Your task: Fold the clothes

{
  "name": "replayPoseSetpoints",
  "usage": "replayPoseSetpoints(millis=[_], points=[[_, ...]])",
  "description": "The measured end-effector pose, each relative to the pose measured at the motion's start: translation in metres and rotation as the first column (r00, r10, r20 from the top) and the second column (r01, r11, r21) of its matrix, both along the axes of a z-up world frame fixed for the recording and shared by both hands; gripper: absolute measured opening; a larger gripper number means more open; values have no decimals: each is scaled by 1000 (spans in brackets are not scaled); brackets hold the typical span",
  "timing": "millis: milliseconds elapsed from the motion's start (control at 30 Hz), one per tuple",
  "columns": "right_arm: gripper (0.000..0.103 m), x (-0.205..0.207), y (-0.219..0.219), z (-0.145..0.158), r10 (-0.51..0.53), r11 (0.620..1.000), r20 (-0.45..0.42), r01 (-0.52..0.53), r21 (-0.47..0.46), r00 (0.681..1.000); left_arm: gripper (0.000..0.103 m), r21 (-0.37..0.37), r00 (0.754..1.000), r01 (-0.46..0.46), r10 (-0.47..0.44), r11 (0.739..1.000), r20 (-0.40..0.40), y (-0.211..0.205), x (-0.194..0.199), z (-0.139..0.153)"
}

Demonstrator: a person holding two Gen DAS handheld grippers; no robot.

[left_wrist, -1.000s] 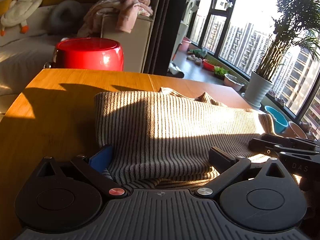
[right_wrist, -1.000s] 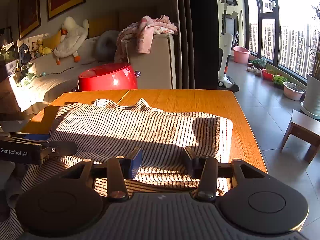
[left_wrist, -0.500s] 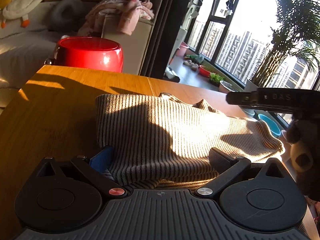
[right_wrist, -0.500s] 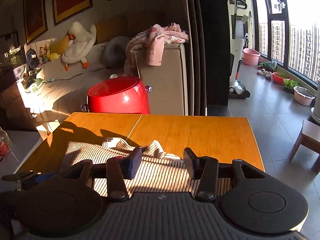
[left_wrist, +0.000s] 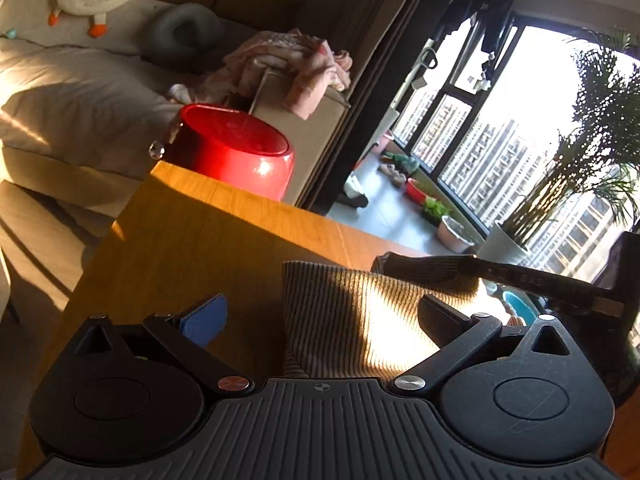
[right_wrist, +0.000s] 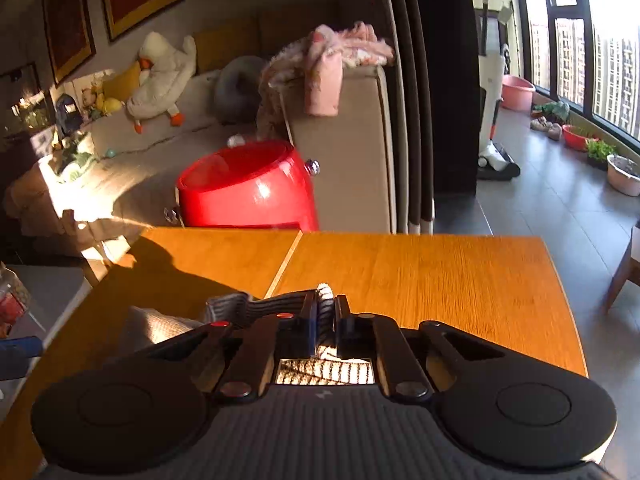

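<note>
A striped knit garment [left_wrist: 360,312] lies folded on the wooden table [left_wrist: 192,248]. My left gripper [left_wrist: 320,316] is open, its blue-padded finger over bare wood left of the garment and its other finger over the cloth. My right gripper [right_wrist: 325,320] is shut on an edge of the striped garment [right_wrist: 256,303] and holds it above the table [right_wrist: 440,276]. The right gripper also shows in the left wrist view [left_wrist: 532,280], at the garment's far right side, with cloth lifted against it.
A red round container [left_wrist: 236,152] [right_wrist: 248,192] stands just beyond the table's far edge. A sofa with pink clothes [right_wrist: 336,64] and a plush duck [right_wrist: 160,76] lies behind. Floor, basins and a potted palm [left_wrist: 580,184] are to the right by the window.
My right gripper has closed on the garment's edge and lifted it. My left gripper has shifted left and tilted, so its blue finger now lies off the cloth.
</note>
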State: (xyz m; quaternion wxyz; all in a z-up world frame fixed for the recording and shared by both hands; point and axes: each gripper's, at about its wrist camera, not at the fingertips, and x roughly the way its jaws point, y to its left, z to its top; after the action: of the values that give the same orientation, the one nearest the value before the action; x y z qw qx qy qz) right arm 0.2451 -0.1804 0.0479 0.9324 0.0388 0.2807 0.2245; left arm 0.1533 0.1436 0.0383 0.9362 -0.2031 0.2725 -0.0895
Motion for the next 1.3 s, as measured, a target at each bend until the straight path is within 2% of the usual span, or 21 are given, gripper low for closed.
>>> replayPoseSetpoints(millis=[67, 167, 267, 367, 467, 533, 567, 600, 667, 733, 867, 967, 1000, 1067, 1167, 1233, 1300], points=[[2, -39, -9, 28, 45, 999, 68, -46, 20, 997, 103, 9, 1000, 8, -8, 1000, 30, 0, -8, 12], [0, -96, -20, 42, 109, 993, 95, -112, 26, 989, 103, 30, 998, 15, -17, 999, 59, -7, -20, 26], [0, -145, -24, 29, 149, 989, 54, -150, 13, 987, 103, 49, 998, 23, -27, 999, 63, -18, -29, 32], [0, -165, -29, 9, 129, 992, 5, -129, -6, 992, 103, 62, 999, 37, -39, 997, 37, -32, -30, 31], [2, -155, -39, 4, 71, 997, -17, -71, 14, 997, 103, 104, 998, 62, -60, 993, -19, -51, -25, 16], [20, -135, -44, 6, 50, 998, -34, -49, 47, 998, 103, 134, 996, 73, -65, 988, -61, -67, -20, -2], [44, -120, -45, 5, 29, 998, -41, -27, 53, 999, 103, 141, 994, 80, -68, 987, -88, -73, -16, -14], [51, -105, -45, 3, 6, 998, -47, -4, 58, 999, 103, 143, 991, 88, -72, 986, -115, -77, -13, -27], [51, -72, -38, -4, -15, 999, -64, 16, 28, 998, 103, 148, 986, 97, -75, 984, -149, -84, -8, -48], [51, -39, -30, -14, -45, 999, -77, 45, 0, 996, 103, 184, 988, 88, -62, 979, -143, -89, -4, -61], [51, 18, -16, -37, -88, 995, -106, 84, -49, 990, 103, 190, 990, 85, -62, 978, -125, -85, -2, -67], [51, 55, -8, -60, -116, 993, -149, 109, -50, 982, 103, 186, 991, 86, -64, 979, -120, -83, -1, -68], [52, 64, -5, -69, -112, 993, -182, 105, -46, 977, 103, 187, 991, 86, -65, 979, -115, -84, -2, -68], [52, 65, 4, -75, -75, 996, -156, 66, -64, 985, 103, 188, 992, 86, -67, 978, -107, -84, -3, -69], [22, 51, 23, -75, 1, 987, -120, -20, -157, 993, 103, 170, 993, 84, -68, 982, -101, -81, -5, -68], [14, 41, 28, -72, -10, 981, -94, -8, -191, 996, 103, 141, 993, 80, -66, 987, -102, -77, -5, -66], [11, 30, 23, -58, -16, 988, -67, 6, -153, 998, 103, 78, 992, 76, -67, 994, -111, -67, -5, -60]])
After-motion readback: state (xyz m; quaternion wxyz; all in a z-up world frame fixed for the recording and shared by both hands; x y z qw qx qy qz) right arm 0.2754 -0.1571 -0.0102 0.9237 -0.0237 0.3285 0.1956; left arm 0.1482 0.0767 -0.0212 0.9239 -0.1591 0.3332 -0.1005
